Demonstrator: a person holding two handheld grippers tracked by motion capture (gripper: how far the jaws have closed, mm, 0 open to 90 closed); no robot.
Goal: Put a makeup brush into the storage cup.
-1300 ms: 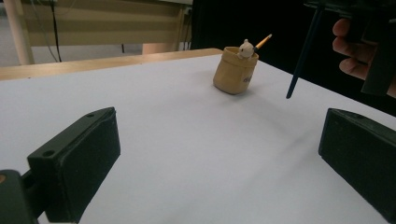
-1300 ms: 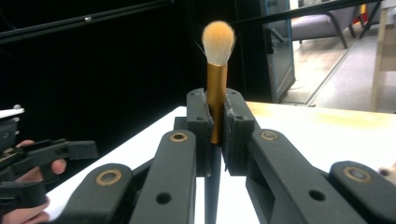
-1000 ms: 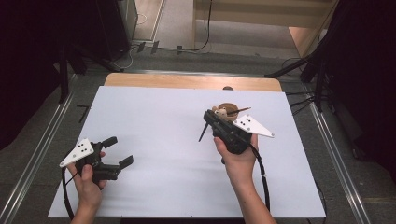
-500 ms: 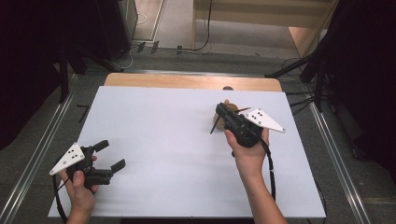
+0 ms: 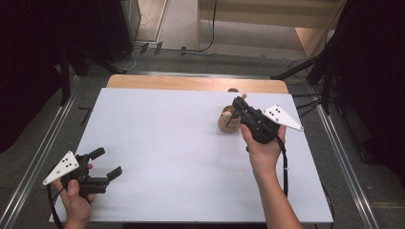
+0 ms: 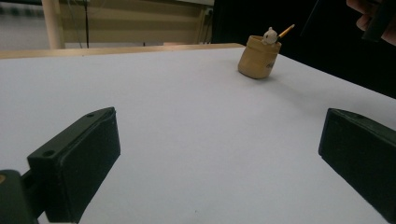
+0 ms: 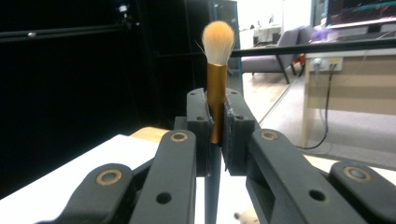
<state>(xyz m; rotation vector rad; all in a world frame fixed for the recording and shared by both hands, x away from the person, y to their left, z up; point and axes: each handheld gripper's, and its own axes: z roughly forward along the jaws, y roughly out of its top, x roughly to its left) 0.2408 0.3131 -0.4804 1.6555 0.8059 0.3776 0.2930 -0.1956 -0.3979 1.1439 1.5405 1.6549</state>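
A small wooden cup (image 5: 225, 124) stands on the white table sheet (image 5: 167, 138) at the right; in the left gripper view the cup (image 6: 257, 59) holds a small white piece and an orange stick. My right gripper (image 5: 238, 103) hovers just above and right of the cup, shut on a brush (image 5: 243, 97). In the right gripper view the jaws (image 7: 215, 126) clamp the brush's gold ferrule (image 7: 216, 93), bristles up, and its dark handle hangs toward the cup. My left gripper (image 5: 104, 162) rests open and empty at the near left corner, its jaws (image 6: 219, 144) wide apart.
A wooden strip (image 5: 191, 83) runs along the sheet's far edge. Metal rails (image 5: 341, 157) flank the table on both sides. Dark stands and cables sit on the floor beyond. The right hand (image 6: 373, 18) appears at the top right of the left gripper view.
My right hand with the brush has shifted right and slightly away, uncovering the cup. My left hand has drifted left toward the near corner, still open.
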